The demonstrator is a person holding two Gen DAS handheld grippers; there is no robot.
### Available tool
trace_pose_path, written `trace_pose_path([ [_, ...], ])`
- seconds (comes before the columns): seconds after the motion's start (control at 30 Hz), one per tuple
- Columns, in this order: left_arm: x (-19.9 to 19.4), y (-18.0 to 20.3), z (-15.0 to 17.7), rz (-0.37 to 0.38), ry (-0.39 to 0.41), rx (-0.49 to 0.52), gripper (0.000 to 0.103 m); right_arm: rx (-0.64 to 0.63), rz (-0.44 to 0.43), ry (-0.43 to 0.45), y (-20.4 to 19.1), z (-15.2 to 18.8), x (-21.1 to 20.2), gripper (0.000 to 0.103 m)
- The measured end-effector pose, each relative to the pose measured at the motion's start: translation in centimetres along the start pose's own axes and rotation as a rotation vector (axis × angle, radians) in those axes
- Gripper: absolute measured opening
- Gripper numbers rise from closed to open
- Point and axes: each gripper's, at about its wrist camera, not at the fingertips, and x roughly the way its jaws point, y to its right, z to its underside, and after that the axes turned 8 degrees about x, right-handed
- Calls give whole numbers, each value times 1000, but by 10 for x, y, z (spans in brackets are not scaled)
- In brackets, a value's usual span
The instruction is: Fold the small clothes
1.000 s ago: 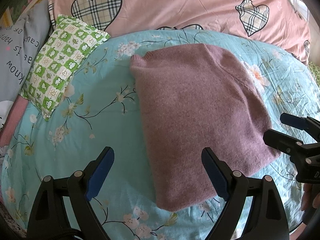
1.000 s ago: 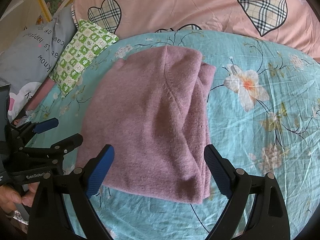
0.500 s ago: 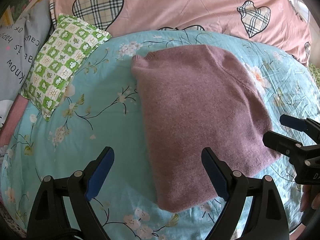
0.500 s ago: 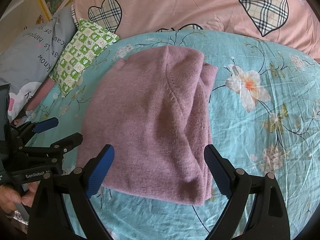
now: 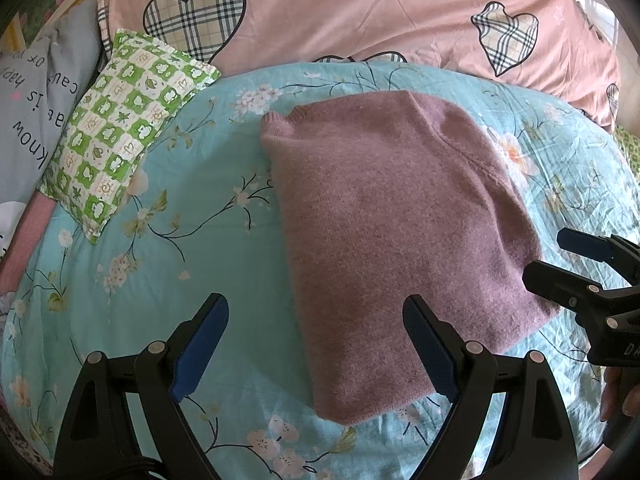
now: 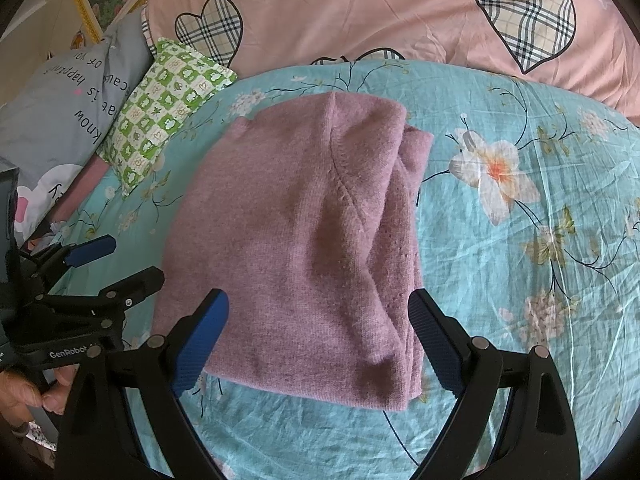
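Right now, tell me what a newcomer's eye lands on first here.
A folded mauve knitted sweater lies mid-bed on the turquoise floral bedsheet. Both black, blue-padded grippers, left gripper and right gripper, hover open at its near edge. A green-and-white checked pillow sits far left.

I read "GenRobot" on the left gripper (image 6: 110, 264) body. Grey pillow (image 6: 60, 120) shows upside-down words: "know", "is", "happiness" partly; the rest is cut off.

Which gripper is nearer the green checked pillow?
Left. The left gripper hovers open over the sweater's near left edge, the side where the pillow lies. The right gripper is open over the sweater's near right part, farther away.
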Motion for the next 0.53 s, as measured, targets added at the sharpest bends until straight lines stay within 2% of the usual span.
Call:
trace_pose_path([
  [0.53,-5,-9,4,5,14,-7,88,-4,10,-5,-4,0,2,91],
])
